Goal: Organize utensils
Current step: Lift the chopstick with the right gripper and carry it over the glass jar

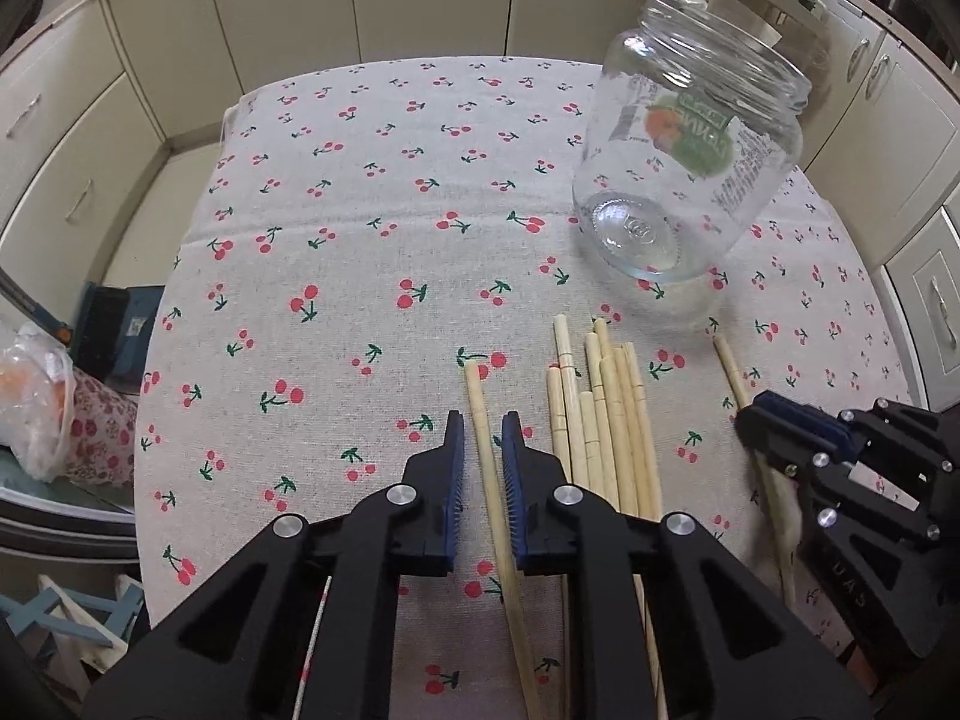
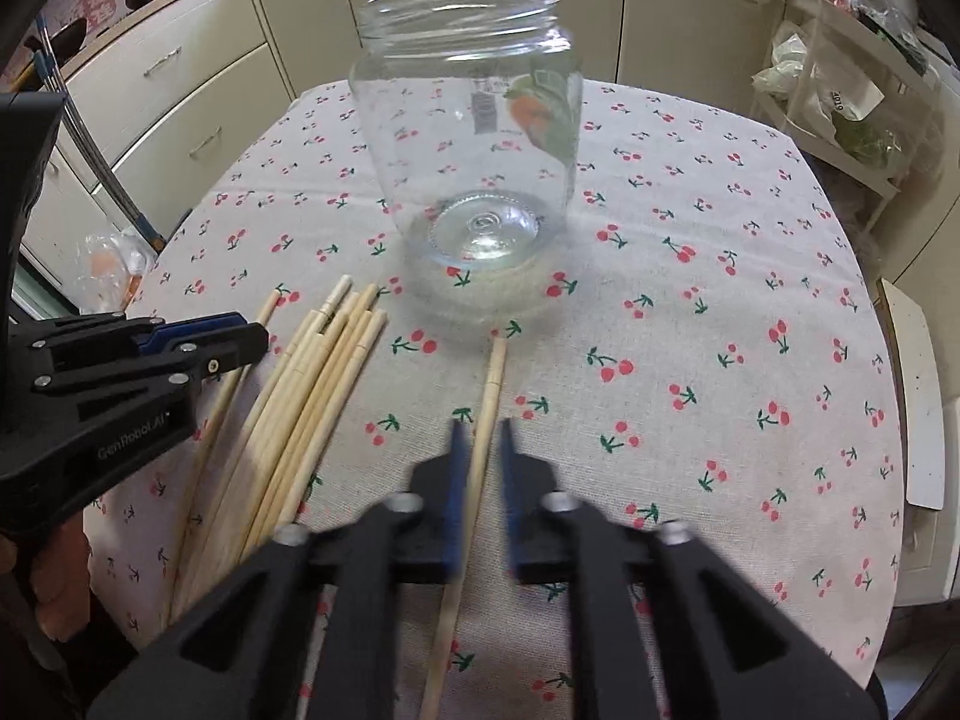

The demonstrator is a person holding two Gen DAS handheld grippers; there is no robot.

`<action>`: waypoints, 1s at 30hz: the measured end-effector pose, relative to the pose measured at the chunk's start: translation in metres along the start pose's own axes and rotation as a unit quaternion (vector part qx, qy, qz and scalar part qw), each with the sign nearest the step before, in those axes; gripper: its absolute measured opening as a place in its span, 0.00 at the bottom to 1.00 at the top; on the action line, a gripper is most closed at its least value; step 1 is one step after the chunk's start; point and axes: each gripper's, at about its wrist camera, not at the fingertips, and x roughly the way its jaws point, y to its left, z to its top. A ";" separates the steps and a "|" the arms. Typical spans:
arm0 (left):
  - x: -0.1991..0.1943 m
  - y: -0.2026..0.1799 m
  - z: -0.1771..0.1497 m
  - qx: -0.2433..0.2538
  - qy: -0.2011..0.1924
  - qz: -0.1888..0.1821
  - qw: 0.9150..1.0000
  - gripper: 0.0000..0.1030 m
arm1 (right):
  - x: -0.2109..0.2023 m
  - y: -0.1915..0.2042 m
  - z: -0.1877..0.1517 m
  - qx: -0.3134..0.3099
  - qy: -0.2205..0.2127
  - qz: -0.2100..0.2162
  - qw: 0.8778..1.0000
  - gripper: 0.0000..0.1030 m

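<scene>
1. A bundle of chopsticks made of pale wood lies flat on the table. It is in front of the glass jar and between the two claws.
2. The left chopstick lies by itself just to the left of the bundle. Its tip points toward the far side of the table.
3. The left gripper tilts down over this stick. Its blue pads are pulled in close, pinching the stick between them.
4. The right chopstick lies by itself on the other side of the bundle. Its tip points at the jar.
5. The right gripper also tilts down. Its two fingers are pressed in on this stick, one on each side.
6. The glass jar stands upright beyond the sticks, not touching them. Its mouth is open at the top, and it has a label with an orange picture.
7. A cherry tablecloth covers the table under everything.
8. Cream cabinets stand behind the table.
</scene>
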 end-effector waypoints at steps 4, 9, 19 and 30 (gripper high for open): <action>-0.003 -0.002 -0.001 0.005 0.004 -0.015 1.000 0.04 | -0.004 -0.007 -0.002 0.019 -0.006 0.014 1.000 0.06; -0.034 0.005 0.001 -0.006 -0.041 -0.043 0.998 0.04 | -0.030 -0.025 -0.008 0.079 -0.040 0.063 0.994 0.06; -0.108 -0.005 0.027 -0.018 -0.182 -0.098 0.978 0.04 | -0.073 -0.041 -0.005 0.158 -0.144 0.129 0.968 0.06; -0.150 -0.043 0.110 -0.037 -0.311 -0.145 0.938 0.04 | -0.094 -0.066 0.009 0.181 -0.208 0.128 0.953 0.06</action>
